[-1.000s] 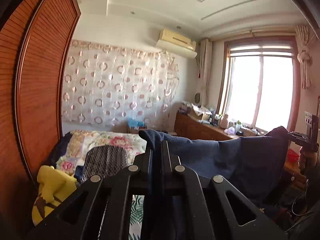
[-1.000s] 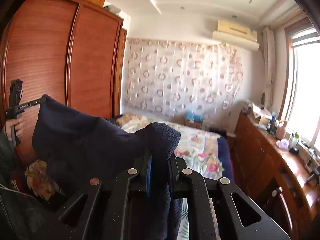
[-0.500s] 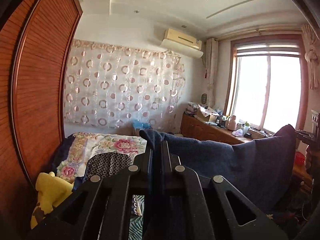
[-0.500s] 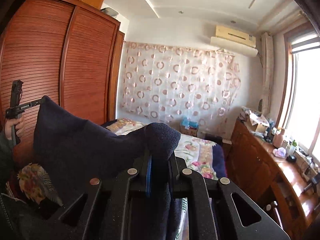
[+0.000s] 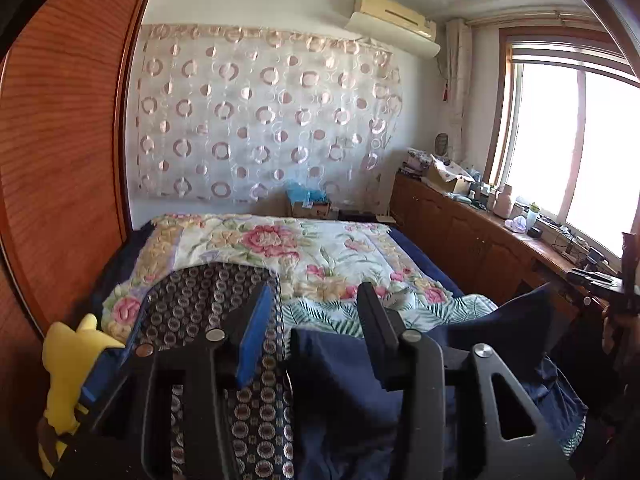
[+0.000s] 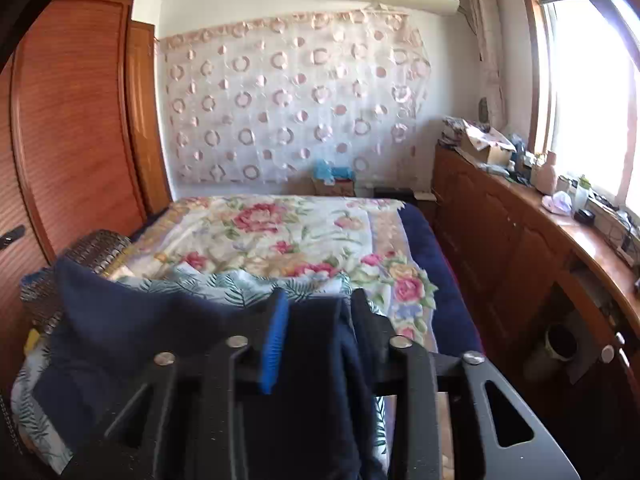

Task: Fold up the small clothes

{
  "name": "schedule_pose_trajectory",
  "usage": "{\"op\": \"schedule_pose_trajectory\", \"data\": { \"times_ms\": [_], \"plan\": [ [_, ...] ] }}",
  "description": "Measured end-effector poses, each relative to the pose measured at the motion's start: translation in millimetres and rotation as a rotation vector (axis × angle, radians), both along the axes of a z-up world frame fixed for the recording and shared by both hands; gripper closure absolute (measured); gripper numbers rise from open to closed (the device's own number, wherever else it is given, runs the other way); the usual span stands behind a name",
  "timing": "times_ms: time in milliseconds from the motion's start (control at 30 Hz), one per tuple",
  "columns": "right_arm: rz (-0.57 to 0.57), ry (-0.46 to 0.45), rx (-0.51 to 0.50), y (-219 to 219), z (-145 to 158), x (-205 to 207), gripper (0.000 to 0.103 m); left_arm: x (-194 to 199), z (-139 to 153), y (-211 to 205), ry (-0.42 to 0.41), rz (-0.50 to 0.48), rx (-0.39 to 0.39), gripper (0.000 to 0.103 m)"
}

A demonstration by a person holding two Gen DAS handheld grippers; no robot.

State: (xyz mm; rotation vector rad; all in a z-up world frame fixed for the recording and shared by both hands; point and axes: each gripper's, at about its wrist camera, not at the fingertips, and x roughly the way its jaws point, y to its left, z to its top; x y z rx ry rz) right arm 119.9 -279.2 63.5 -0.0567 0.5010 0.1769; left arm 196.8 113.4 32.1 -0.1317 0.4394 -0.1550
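Left gripper (image 5: 316, 304): your jaws are opening; they stand spread, and the navy cloth lies loose between them with neither pad pressing it. One pad is ribbed blue rubber; the frame is matte black metal with silver rivets.
Right gripper (image 6: 320, 304): your jaws are opening here too; a soft fold of the cloth hangs in the gap, touching the blue pad's side but not pinched.
Navy cloth (image 5: 420, 364): thick, fleecy knit, dark blue, slumped on the near end of the bed with one corner peaked up at each side.
Bed (image 6: 304, 236): quilted cover, large pink flowers on cream, a leaf-print sheet (image 6: 240, 284) just under the cloth.
Left view only: yellow plush toy (image 5: 68, 364) at the bed's left edge; dark ring-patterned fabric (image 5: 200, 296) just beside the cloth; your other gripper's tip far right.
Right view only: woven dark basket (image 6: 96, 252) by the slatted wooden wardrobe (image 6: 72, 128); open cupboard under the long wooden counter (image 6: 568, 236).
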Motion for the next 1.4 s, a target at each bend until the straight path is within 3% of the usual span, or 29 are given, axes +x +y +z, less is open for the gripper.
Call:
{"op": "schedule_pose_trajectory", "data": {
  "times_ms": [100, 167, 367, 533, 800, 1167, 1400],
  "plan": [
    [0.019, 0.044, 0.017, 9, -11, 0, 0.055, -9, -11, -6, 0.044, -0.018, 0.01, 0.039],
    [0.024, 0.059, 0.002, 7, -12, -2, 0.055, -17, -19, -10, 0.083, -0.022, 0.031, 0.035],
    [0.035, 0.119, -0.003, -22, -11, -9, 0.055, -36, -33, -39, 0.137, -0.076, 0.125, 0.033],
    [0.024, 0.197, 0.014, -34, -24, -10, 0.055, -51, -57, -56, 0.167, -0.115, 0.13, 0.033],
    [-0.029, 0.305, 0.09, -58, -25, -18, 0.054, -43, -119, -77, 0.329, -0.129, 0.162, 0.033],
    [-0.046, 0.319, 0.133, -61, 0, 10, 0.054, -34, -152, -90, 0.42, -0.101, 0.2, 0.033],
    [-0.067, 0.32, 0.075, -60, 0, 8, 0.054, -35, -155, -101, 0.432, -0.121, 0.233, 0.02]
  ]
}}
